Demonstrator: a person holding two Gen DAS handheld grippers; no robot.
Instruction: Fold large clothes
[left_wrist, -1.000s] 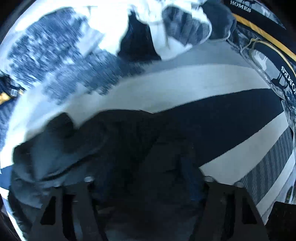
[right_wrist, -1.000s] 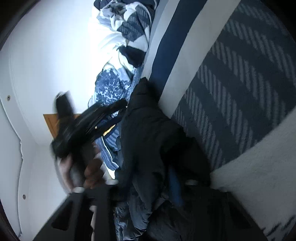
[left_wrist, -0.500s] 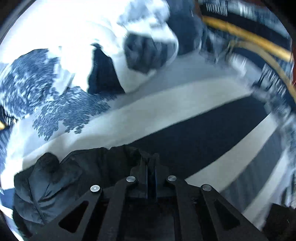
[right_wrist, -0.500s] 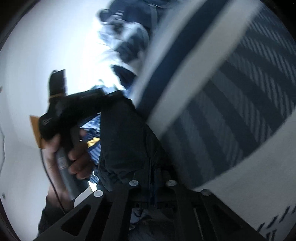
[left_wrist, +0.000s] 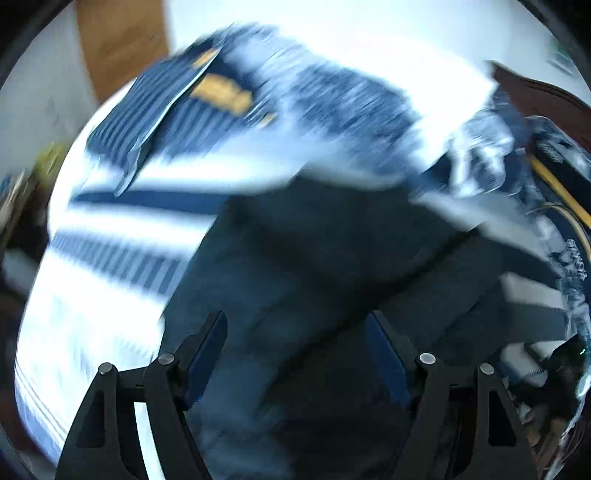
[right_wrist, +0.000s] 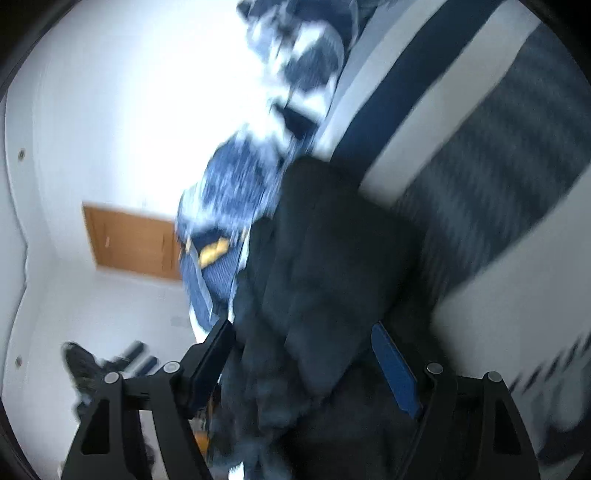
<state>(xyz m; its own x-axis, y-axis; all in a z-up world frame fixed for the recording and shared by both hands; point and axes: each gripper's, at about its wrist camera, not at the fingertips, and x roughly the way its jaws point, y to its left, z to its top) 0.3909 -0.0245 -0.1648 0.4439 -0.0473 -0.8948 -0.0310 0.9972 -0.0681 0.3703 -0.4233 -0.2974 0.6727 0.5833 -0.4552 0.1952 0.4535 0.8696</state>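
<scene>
A large dark garment (left_wrist: 332, 266) lies spread on the striped blue and white bed cover (left_wrist: 110, 251). My left gripper (left_wrist: 295, 343) is open just above the garment, holding nothing. In the right wrist view the same dark garment (right_wrist: 332, 266) lies bunched by the cover's stripes (right_wrist: 480, 177). My right gripper (right_wrist: 303, 350) is open over it, with cloth lying between the fingers but not pinched. Both views are motion-blurred.
A blue striped item with a yellow patch (left_wrist: 207, 96) and crumpled patterned bedding (left_wrist: 476, 147) lie at the far side of the bed. A wooden door (right_wrist: 129, 240) and white wall stand beyond. Dark objects (right_wrist: 110, 365) lie on the floor.
Both grippers were shut on the dark garment half a second ago and have opened, letting it go. Both cameras have swung, and the garment now lies more spread out.
</scene>
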